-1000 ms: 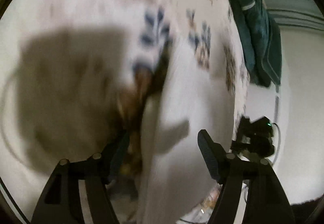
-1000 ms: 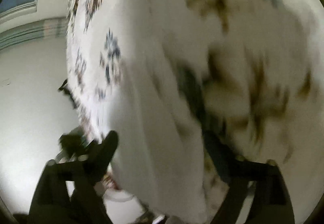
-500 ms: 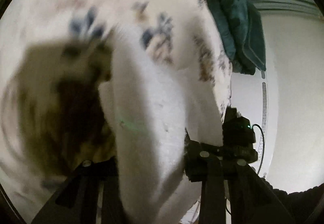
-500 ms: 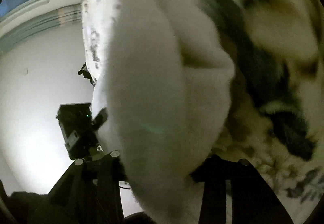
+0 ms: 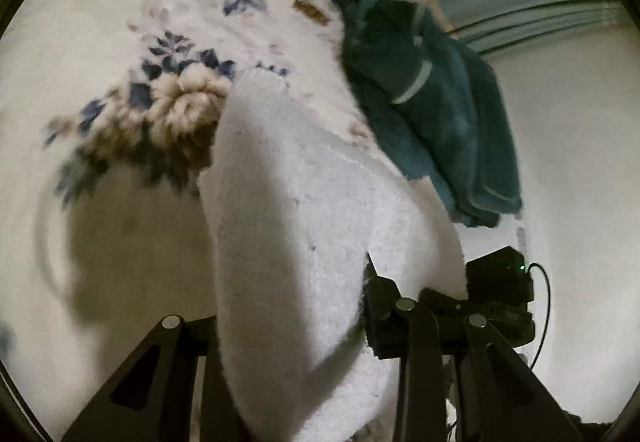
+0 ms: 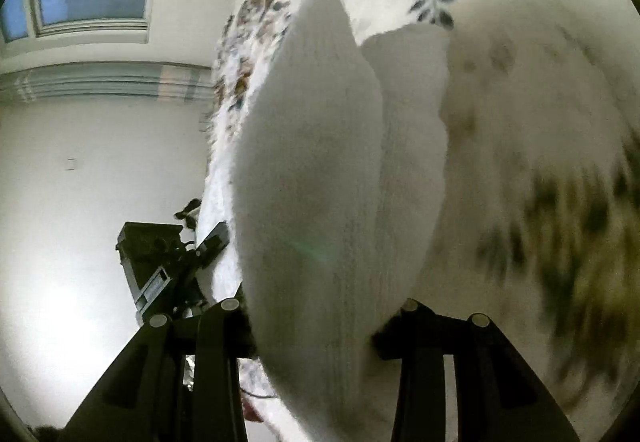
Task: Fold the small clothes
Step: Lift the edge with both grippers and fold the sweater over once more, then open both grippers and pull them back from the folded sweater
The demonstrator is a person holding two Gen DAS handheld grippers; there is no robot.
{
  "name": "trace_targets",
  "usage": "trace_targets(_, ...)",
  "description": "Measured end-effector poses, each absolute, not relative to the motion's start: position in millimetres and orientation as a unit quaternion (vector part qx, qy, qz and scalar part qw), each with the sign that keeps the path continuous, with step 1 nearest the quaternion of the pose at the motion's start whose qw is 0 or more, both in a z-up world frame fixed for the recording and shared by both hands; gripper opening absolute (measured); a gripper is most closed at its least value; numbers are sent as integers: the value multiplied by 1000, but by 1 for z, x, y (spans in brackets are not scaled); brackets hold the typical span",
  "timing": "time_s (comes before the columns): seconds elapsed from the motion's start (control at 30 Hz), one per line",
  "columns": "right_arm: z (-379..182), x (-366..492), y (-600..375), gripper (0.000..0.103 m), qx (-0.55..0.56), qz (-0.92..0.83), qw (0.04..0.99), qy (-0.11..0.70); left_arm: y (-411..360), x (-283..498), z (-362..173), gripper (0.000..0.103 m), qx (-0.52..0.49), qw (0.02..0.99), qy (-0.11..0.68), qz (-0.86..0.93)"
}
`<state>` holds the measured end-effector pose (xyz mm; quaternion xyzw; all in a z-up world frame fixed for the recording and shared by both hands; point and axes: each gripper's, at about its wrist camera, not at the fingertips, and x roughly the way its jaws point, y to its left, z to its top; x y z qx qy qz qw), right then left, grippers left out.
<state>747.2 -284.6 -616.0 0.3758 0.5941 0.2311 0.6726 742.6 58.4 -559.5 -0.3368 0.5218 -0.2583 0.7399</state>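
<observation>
white cloth (image 5: 304, 242) pinched in left gripper (image 5: 292, 326) and right gripper (image 6: 316, 326) hides their fingertips; floral blanket (image 5: 180, 110) blurred.

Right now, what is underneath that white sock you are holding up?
Under the white sock lies a floral blanket, with a teal towel on its far edge. The sock hides the blanket directly below it.

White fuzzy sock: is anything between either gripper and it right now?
Nothing visible. The white fuzzy sock already sits clamped in both the left gripper and the right gripper, over the floral white blanket. The folded teal towel lies apart.
</observation>
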Motion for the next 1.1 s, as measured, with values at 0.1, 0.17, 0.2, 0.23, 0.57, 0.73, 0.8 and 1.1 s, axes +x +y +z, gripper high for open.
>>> trace_targets(0.1, -650, 781, -286, 40, 350, 216, 666, 622, 51, 771, -598, 29, -309, 734, 553, -245)
trace_targets(0.17, -666, 793, -287, 40, 347, 214, 657, 634, 51, 775, -615, 30, -304, 730, 562, -241)
trace_targets(0.2, -669, 796, -291, 40, 350, 215, 655, 634, 54, 775, -619, 32, -312, 727, 562, -243)
trace_targets(0.23, -670, 797, -291, 41, 350, 218, 652, 636, 57, 773, -619, 33, -316, 725, 561, -246)
trace_targets(0.57, -627, 743, -284, 83, 193, 99, 714, 666, 79, 710, -585, 54, -241, 767, 572, -159)
trace_targets(0.73, -618, 704, -264, 83, 143, 43, 732, 665, 71, 670, -577, 60, -162, 796, 576, -90)
trace_targets(0.8, -598, 691, -239, 85, 109, 10, 746, 657, 65, 659, -571, 60, -134, 806, 572, -72)
trace_targets(1.1, -483, 613, -227, 103, -4, -90, 792, 604, 38, 620, -479, 103, -61, 840, 538, -9)
